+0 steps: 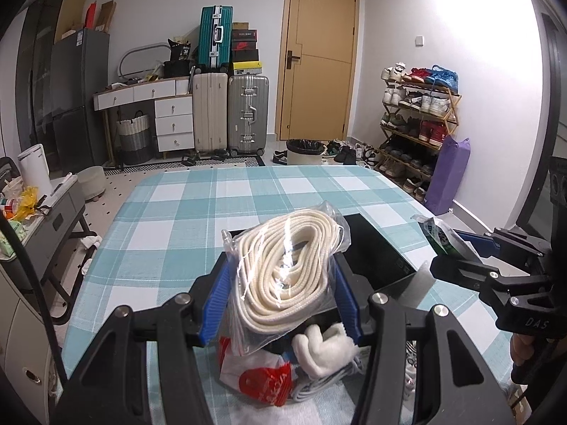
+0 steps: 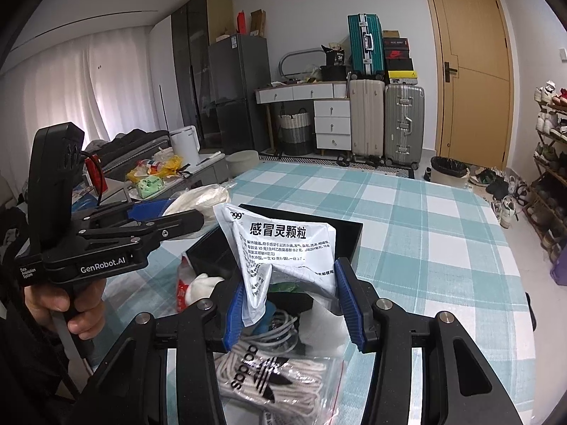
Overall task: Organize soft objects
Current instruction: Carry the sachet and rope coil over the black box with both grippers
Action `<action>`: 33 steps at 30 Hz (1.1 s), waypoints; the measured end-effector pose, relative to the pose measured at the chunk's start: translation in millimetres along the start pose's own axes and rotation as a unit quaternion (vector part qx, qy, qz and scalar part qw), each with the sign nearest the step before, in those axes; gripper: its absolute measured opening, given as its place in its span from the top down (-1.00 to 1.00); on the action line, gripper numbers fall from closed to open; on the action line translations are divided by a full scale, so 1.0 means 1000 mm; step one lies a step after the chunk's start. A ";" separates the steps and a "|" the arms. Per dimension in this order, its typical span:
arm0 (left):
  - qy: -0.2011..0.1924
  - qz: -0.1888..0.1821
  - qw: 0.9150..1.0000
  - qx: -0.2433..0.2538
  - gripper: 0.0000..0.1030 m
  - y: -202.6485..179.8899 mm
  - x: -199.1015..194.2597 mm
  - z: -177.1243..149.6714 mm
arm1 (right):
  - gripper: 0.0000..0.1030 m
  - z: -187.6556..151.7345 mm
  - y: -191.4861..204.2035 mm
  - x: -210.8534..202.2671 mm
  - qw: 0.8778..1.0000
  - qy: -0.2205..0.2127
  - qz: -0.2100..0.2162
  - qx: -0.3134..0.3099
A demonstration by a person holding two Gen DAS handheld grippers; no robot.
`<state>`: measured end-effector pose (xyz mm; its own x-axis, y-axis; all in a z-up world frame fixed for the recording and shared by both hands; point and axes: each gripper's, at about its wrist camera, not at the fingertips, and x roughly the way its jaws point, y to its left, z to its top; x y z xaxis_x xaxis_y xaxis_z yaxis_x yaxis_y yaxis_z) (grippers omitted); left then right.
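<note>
Left wrist view: left gripper (image 1: 280, 283) pinching clear plastic bag of cream cord (image 1: 283, 265). Right gripper (image 2: 292, 297) clamping white printed medicine sachet (image 2: 283, 248), black open box (image 2: 349, 233) at 12 o'clock.

White walls, wooden door (image 1: 320, 53), stacked suitcases (image 1: 230, 113)

Materials/finish: mostly soft cloth and glossy film over matt black plastic.

Clear glossy plastic bag (image 1: 283, 265), crinkled, glare streaks, around cream woven webbing strap (image 1: 280, 276), matt and ribbed. White paper-like sachet (image 2: 283, 251), creased, slight sheen, printed black. Gripper fingers (image 1: 214, 304): blue ribbed rubbery pads, matt; black matt plastic links with bright metal pivot pins. Black box (image 1: 375, 248): smooth, semi-gloss walls. Surface (image 1: 170, 212) under teal-and-white checked cloth, fine woven texture, matt. White fluffy cloth (image 1: 324, 350), soft nap. Red-and-white thin plastic bag (image 1: 262, 379), glossy, wrinkled. Second clear bag (image 2: 276, 382) over coarse cream cord, black printed label.
</note>
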<state>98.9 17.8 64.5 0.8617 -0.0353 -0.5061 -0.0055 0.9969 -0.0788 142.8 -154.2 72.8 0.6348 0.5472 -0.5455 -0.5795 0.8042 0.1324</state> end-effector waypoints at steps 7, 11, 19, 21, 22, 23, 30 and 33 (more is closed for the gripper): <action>0.007 -0.003 1.000 0.004 -0.04 0.000 0.014 0.004 | 0.08 0.006 -0.007 0.019 1.000 0.012 0.000 -0.004; 0.013 -0.003 1.000 0.008 -0.04 -0.001 0.021 0.005 | 0.08 0.008 -0.009 0.031 1.000 0.022 0.001 -0.008; 0.028 0.000 0.999 0.016 -0.04 -0.004 0.035 0.004 | 0.08 0.011 -0.012 0.054 0.999 0.043 -0.001 -0.013; 0.034 0.000 0.999 0.017 -0.04 -0.004 0.039 0.003 | 0.08 0.011 -0.012 0.059 0.999 0.046 -0.003 -0.016; 0.036 0.000 0.999 0.018 -0.04 -0.004 0.041 0.002 | 0.08 0.011 -0.012 0.061 0.999 0.049 -0.004 -0.017; 0.036 0.001 0.999 0.018 -0.04 -0.004 0.041 0.002 | 0.08 0.011 -0.013 0.064 0.998 0.053 -0.004 -0.017; 0.049 0.005 0.998 0.031 -0.04 -0.005 0.051 0.000 | 0.08 0.011 -0.012 0.082 0.997 0.078 -0.009 -0.028; 0.054 0.006 0.998 0.035 -0.04 -0.006 0.054 -0.001 | 0.08 0.011 -0.012 0.088 0.995 0.089 -0.012 -0.031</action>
<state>145.3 9.8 36.5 0.8018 -0.0261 -0.5971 0.0219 0.9997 -0.0143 211.5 -113.3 31.8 0.5517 0.4739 -0.6863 -0.5993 0.7975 0.0689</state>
